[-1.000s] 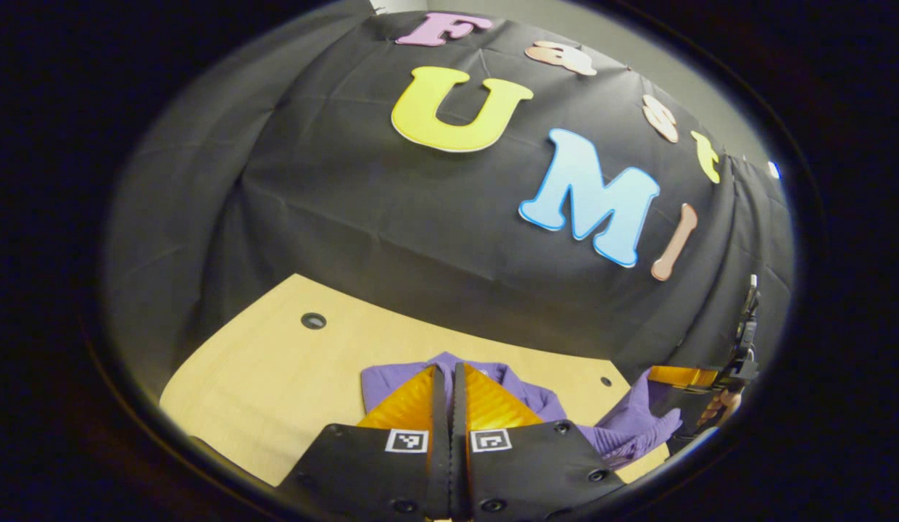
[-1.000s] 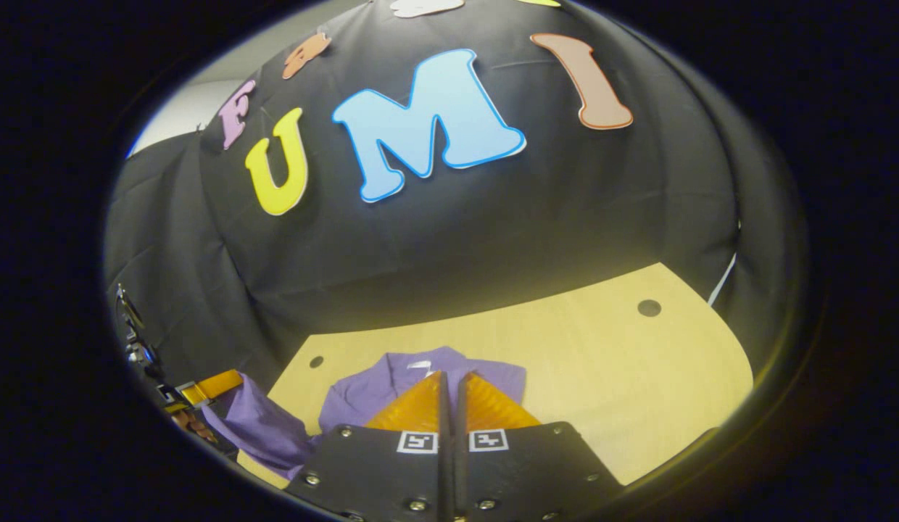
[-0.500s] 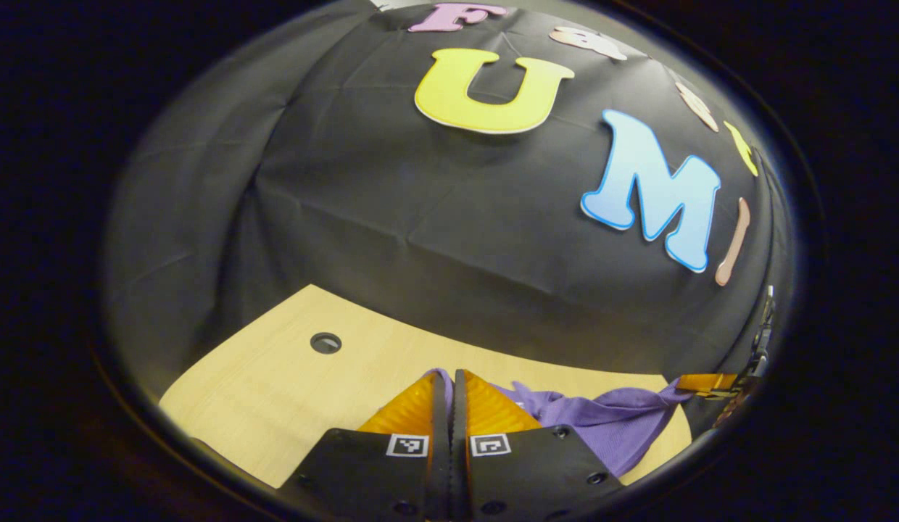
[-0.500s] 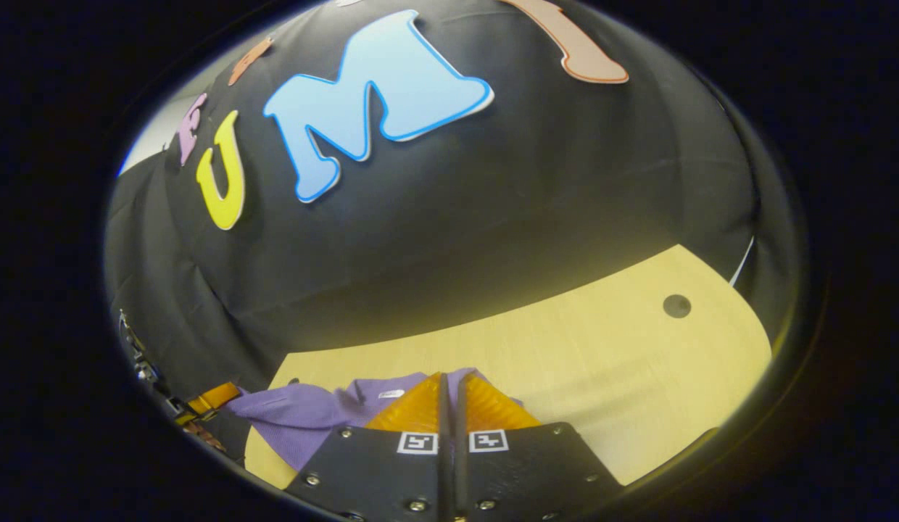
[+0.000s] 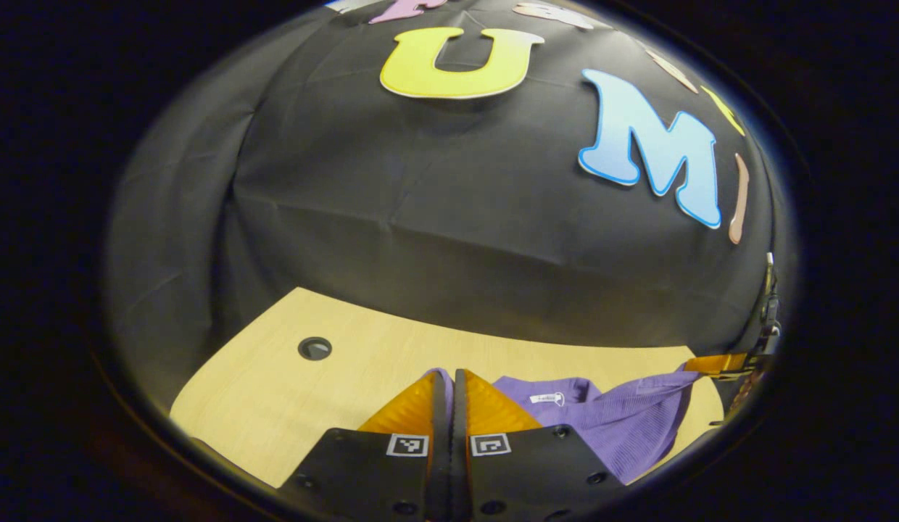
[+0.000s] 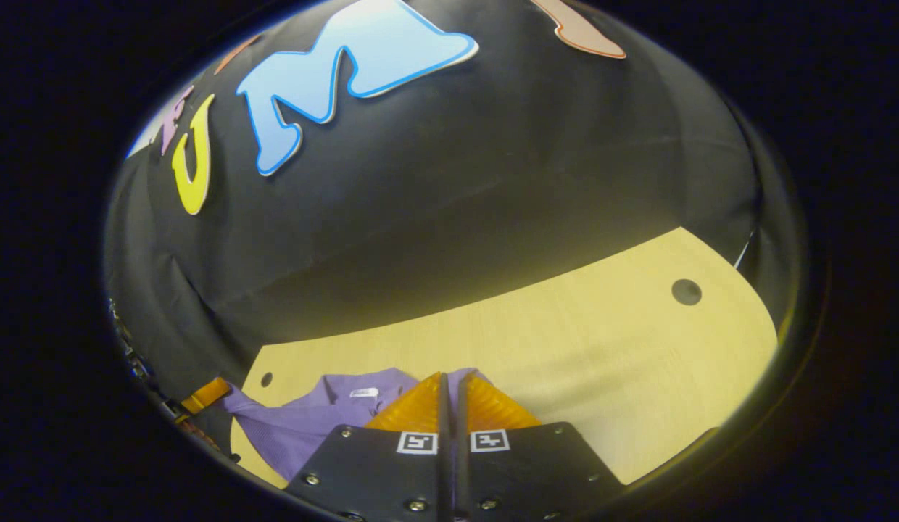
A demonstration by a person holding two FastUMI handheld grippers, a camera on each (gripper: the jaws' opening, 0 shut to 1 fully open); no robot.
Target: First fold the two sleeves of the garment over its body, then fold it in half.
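Both grippers pinched tight on purple shirt (image 5: 602,428), probably its hem, lifted above wooden table (image 5: 275,391): left gripper (image 5: 449,377), right gripper (image 6: 452,378).

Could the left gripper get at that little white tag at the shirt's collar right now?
Probably not as things stand. The left gripper is shut on an edge of the purple shirt, so it isn't free. The white tag lies uncovered just beside its fingers, so nothing blocks the way; it would have to let go first.

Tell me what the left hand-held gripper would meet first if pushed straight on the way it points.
Probably the purple garment its closed fingers already pinch, then the wooden table; depth past the left hand-held gripper is unclear.
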